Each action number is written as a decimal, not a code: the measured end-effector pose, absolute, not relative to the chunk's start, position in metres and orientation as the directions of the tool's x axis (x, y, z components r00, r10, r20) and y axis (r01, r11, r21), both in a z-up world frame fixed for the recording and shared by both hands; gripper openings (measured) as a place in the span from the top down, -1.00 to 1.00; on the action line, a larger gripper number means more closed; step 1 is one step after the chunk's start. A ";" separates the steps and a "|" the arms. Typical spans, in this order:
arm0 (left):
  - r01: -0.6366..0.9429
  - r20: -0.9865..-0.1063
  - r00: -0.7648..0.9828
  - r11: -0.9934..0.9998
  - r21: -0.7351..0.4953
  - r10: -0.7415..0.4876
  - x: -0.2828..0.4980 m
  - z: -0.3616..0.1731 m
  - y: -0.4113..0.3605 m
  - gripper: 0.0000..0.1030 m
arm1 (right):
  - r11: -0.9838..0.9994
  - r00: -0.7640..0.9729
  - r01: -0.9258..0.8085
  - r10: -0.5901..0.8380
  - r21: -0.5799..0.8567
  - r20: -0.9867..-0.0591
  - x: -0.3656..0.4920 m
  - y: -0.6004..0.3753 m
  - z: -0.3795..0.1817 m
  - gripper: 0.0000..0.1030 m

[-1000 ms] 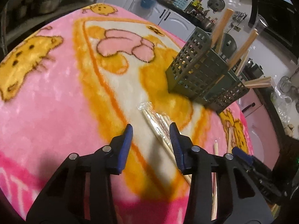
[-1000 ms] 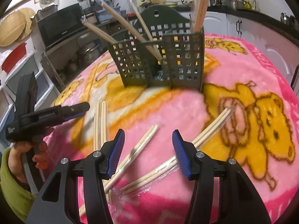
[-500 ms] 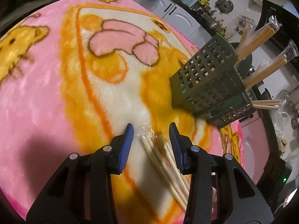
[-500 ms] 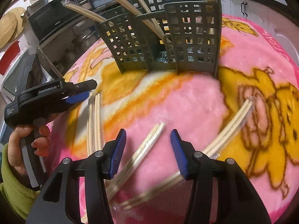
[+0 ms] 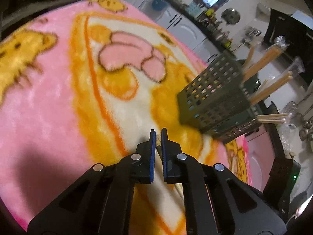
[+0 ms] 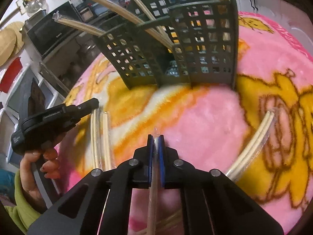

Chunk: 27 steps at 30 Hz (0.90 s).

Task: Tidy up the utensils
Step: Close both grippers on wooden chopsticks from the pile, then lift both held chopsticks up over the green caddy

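My left gripper (image 5: 158, 135) is closing its jaws on the end of a plastic-wrapped chopstick pair (image 5: 158, 140) that lies on the blanket; the pads pinch its tip. In the right wrist view this gripper (image 6: 95, 103) sits at the far end of two wrapped pairs (image 6: 100, 137). The jaws of my right gripper (image 6: 156, 139) are closing on another wrapped pair (image 6: 154, 168), which runs back between the pads. The dark green slotted utensil holder (image 5: 215, 101) (image 6: 176, 49) stands beyond both grippers with several wrapped pairs upright in it.
One more wrapped pair (image 6: 254, 146) lies on the right of the pink and yellow blanket (image 6: 205, 121). A hand in a green sleeve (image 6: 33, 176) holds the left gripper. Kitchen cabinets (image 5: 176, 25) and a microwave (image 6: 52, 35) lie past the table's edge.
Both grippers went from open to shut, each closing on a wrapped chopstick pair, and both moved forward toward the holder.
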State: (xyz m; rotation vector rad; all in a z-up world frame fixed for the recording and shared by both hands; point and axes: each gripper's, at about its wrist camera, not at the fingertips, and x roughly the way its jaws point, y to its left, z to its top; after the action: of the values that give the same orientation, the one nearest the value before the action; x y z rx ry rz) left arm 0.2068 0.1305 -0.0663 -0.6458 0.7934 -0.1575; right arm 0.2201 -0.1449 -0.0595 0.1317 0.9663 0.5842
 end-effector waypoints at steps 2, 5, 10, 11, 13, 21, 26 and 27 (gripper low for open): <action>-0.079 -0.584 0.726 0.799 -0.596 -0.364 0.198 -0.053 0.130 0.94 | 0.833 0.431 -0.415 0.534 0.366 -0.727 0.219 -0.143 -0.054 0.89; -0.033 -0.539 0.755 0.799 -0.600 -0.374 0.189 -0.032 0.127 0.95 | 0.823 0.452 -0.436 0.550 0.364 -0.703 0.216 -0.140 -0.039 0.89; 0.054 -0.459 0.801 0.809 -0.585 -0.385 0.173 0.010 0.117 0.95 | 0.804 0.499 -0.478 0.580 0.354 -0.643 0.206 -0.140 -0.006 0.89; 0.070 -0.442 0.809 0.811 -0.581 -0.387 0.170 0.018 0.115 0.95 | 0.799 0.513 -0.489 0.587 0.349 -0.626 0.202 -0.140 0.003 0.89; 0.105 -0.417 0.819 0.818 -0.565 -0.393 0.165 0.032 0.108 0.96 | 0.794 0.533 -0.504 0.595 0.338 -0.602 0.197 -0.142 0.016 0.89; 0.224 -0.353 0.828 0.834 -0.504 -0.436 0.154 0.077 0.076 1.00 | 0.794 0.633 -0.537 0.602 0.284 -0.486 0.176 -0.158 0.062 0.89; 0.283 -0.323 0.826 0.836 -0.471 -0.461 0.150 0.097 0.060 1.00 | 0.815 0.703 -0.525 0.578 0.245 -0.414 0.164 -0.174 0.079 0.89; 0.289 -0.319 0.826 0.836 -0.466 -0.464 0.149 0.100 0.058 1.00 | 0.820 0.719 -0.524 0.572 0.231 -0.394 0.160 -0.178 0.083 0.89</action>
State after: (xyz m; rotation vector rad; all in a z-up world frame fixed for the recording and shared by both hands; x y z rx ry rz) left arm 0.1493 0.0580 0.1001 -0.4160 0.4393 -0.4126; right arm 0.1603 -0.1776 0.0832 0.1057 0.4707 0.6070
